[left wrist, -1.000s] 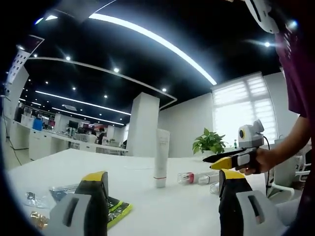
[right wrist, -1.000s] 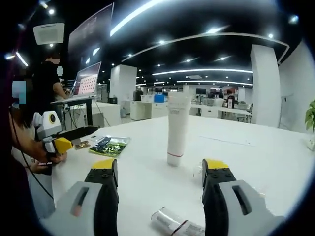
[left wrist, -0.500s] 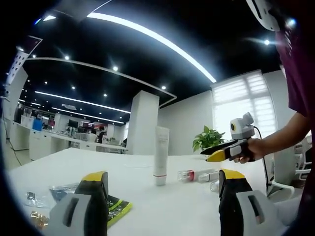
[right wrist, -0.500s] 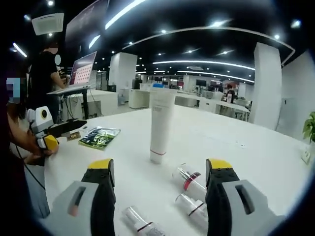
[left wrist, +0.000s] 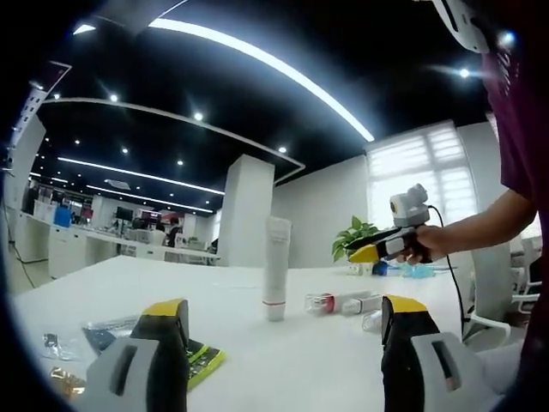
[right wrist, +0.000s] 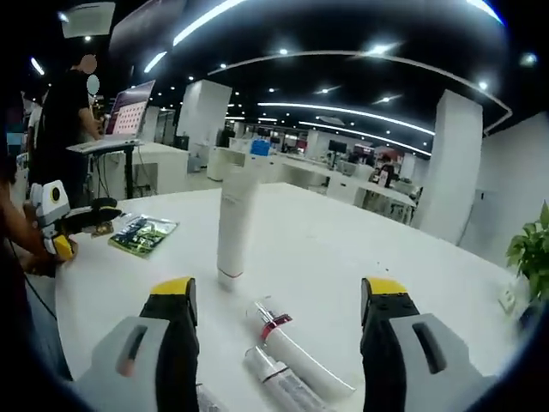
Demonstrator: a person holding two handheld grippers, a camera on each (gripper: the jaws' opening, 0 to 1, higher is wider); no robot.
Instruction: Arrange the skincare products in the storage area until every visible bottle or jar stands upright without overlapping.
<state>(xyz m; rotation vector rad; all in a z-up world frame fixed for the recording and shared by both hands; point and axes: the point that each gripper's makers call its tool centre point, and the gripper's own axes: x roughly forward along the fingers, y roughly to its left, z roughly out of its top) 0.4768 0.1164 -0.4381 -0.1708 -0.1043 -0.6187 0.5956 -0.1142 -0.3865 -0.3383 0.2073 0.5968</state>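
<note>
One tall white plastic tube [right wrist: 235, 227] stands upright on our white surface [right wrist: 343, 257], on its cap. Just beside it lie two clear bottles with red bands [right wrist: 287, 348], flat on their sides. We hold the right tongs [right wrist: 279, 296] wide open and empty above those bottles. Our left tongs [left wrist: 279, 313] are wide open too, gripping nothing, near a green flat packet [left wrist: 204, 359].

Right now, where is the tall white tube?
The tall white tube stands upright on the white table, left of centre in the right gripper view, beyond the clear bottles lying between the right tongs.
</note>
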